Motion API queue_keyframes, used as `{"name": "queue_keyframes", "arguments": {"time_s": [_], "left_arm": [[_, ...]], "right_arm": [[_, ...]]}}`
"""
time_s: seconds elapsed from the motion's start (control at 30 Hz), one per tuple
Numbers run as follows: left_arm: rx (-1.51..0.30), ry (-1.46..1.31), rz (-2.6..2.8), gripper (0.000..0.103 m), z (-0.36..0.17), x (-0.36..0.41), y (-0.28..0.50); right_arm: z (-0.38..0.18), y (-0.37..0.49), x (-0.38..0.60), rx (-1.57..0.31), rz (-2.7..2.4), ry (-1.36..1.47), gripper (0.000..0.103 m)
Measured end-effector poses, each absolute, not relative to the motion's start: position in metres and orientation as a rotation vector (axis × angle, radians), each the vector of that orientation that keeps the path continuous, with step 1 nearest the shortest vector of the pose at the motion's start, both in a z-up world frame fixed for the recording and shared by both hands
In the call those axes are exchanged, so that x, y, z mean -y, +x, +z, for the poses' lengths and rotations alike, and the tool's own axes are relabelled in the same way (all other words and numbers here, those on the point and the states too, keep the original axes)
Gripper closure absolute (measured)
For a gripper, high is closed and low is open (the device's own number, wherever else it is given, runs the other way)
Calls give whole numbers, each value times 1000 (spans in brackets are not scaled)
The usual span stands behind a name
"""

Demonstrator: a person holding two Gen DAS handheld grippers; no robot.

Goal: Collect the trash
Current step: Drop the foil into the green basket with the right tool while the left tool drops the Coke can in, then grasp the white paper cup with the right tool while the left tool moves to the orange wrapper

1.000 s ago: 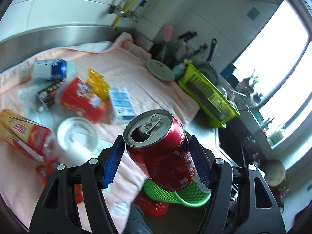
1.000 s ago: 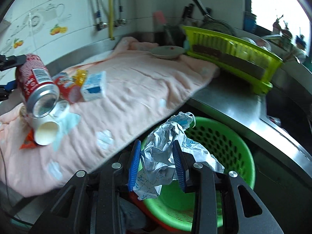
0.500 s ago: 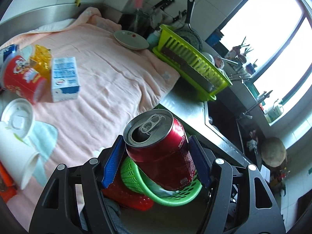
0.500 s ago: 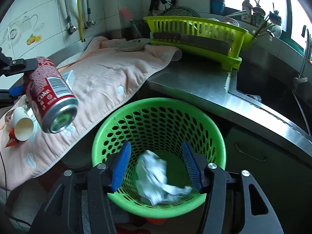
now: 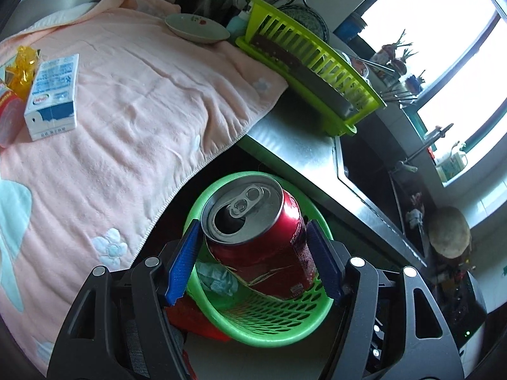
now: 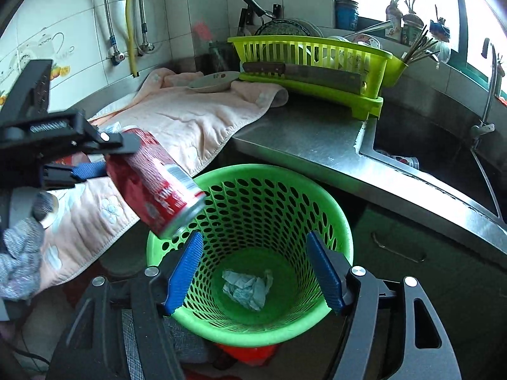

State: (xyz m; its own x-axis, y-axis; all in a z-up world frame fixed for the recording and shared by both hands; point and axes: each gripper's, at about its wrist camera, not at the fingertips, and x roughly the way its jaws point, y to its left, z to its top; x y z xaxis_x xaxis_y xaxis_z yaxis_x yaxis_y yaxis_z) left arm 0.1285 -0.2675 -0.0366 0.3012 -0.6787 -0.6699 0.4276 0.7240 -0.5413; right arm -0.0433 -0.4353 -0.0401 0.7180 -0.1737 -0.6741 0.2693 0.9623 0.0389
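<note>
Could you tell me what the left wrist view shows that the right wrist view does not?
Only the left wrist view shows the milk carton on the pink towel and the can's opened top.

Only the right wrist view shows the open, empty right gripper above the basket, and the wall pipes.

Both share the red can clamped in the left gripper, the green basket holding crumpled paper, and the dish rack.

Left gripper [image 5: 253, 259] clamped, both blue pads [image 5: 183, 266] pressed against what it holds, body pitched forward and down. Right gripper [image 6: 253, 272] jaws spread wide, nothing between the pads [image 6: 326, 275], pointing steeply downward. In the right wrist view the left gripper [image 6: 92, 155] reaches in from the left edge, with a grey-gloved hand [image 6: 19, 256] below it.
</note>
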Motion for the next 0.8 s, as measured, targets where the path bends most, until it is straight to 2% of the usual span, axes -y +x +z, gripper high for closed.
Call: {"name": "queue_keyframes", "arguments": {"time_s": [0.17, 0.43, 0.8], "left_arm": [[-1035, -278, -751, 30, -39, 266, 126], [-948, -242, -692, 30, -5, 228, 112], [-844, -236, -443, 29, 35, 126, 105]], "right_arm": [[-37, -44, 430, -725, -237, 134, 37], [-22, -36, 402, -692, -156, 112, 35], [-3, -2, 334, -685, 83, 102, 33]]}}
